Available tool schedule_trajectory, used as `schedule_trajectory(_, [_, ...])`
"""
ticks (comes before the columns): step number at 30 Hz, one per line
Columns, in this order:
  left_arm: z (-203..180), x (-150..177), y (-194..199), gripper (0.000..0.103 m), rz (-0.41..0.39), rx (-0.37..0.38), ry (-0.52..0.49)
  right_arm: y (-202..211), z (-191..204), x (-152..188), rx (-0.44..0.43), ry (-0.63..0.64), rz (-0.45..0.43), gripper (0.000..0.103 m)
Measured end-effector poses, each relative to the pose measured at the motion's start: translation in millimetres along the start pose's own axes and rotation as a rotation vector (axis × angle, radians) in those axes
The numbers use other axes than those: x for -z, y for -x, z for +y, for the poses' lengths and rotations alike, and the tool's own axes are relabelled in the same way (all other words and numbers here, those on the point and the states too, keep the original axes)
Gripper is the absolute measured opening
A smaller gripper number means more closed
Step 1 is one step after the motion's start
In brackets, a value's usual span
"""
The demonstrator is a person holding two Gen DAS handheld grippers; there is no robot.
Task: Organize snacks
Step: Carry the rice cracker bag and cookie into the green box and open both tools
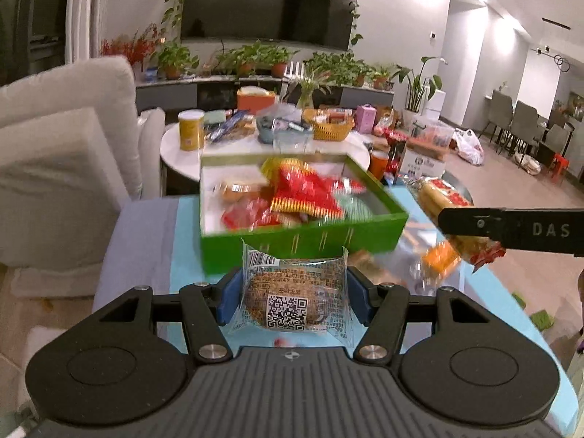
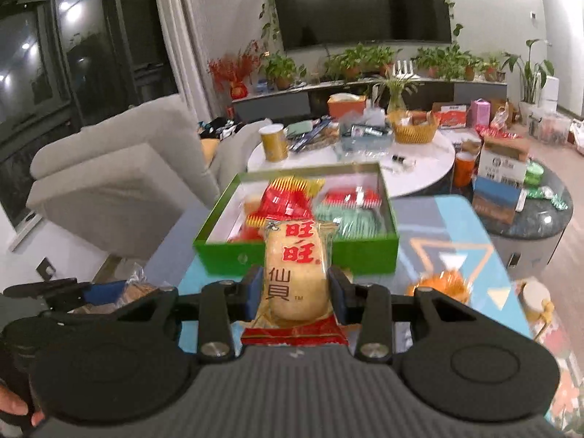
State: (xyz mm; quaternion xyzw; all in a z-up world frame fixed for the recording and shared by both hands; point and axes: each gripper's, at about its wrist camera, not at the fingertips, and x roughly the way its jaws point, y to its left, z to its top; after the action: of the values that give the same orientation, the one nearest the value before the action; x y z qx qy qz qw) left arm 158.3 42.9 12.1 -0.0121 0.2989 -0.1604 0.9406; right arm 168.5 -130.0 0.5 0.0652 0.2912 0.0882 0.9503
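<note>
**A:** What worries me first is the rectangular green cardboard box (image 2: pixel 299 253) at the far side of the blue patterned tabletop (image 2: pixel 452 226). It already holds a loose heap of red and green foil packets (image 2: pixel 292 204), and I'm bringing two more. Drop either onto that mound and it could slide back over the wall.

**B:** And your grips?

**A:** My left gripper (image 1: pixel 292 290) is clamped across a clear-wrapped round brown cake with a QR label (image 1: pixel 288 292), held just short of the box's near wall. The wrapper is slick and puffed, so I judge it could squirm out if I tilt.

**B:** The right?

**A:** My right gripper (image 2: pixel 296 288) pinches a long pale rice-cracker packet with red characters (image 2: pixel 295 270), standing upright between the pads, also short of the box. It's tall above the pinch, so it may pivot.

**B:** Anything smaller?

**A:** The orange packet (image 2: pixel 440 284) left on the table; my right hand could clip it.
</note>
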Motion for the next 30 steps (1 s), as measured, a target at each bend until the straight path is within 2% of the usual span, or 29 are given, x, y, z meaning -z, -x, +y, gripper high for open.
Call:
schedule_trajectory(3, [-0.9, -18.0, -12.0, 0.056, -0.024, -0.016, -0.017, -11.8, -7.7, -18.0, -0.003, -0.011, -0.01, 0.047])
schedule_trajectory(7, [5.7, -39.4, -32.5, 0.056, -0.039, -0.035, 0.016, -23.7, -18.0, -33.3, -0.004, -0.019, -0.044, 0.047])
schedule_trajectory(14, [14.9, -66.7, -80.0, 0.057, -0.032, -0.067, 0.036, -53.6, -23.4, -44.0, 0.006, 0.008, -0.052, 0.047])
schedule_trajectory(22, [26.0, -72.6, -131.9, 0.057, 0.018, -0.089, 0.035, -92.4, -28.2, -43.7, 0.022, 0.001, -0.005, 0.047])
schedule_trajectory(30, [35.9, -72.8, -159.7, 0.057, 0.031, -0.093, 0.036, -120.4, -37.5, -38.9, 0.043, -0.029, 0.029, 0.047])
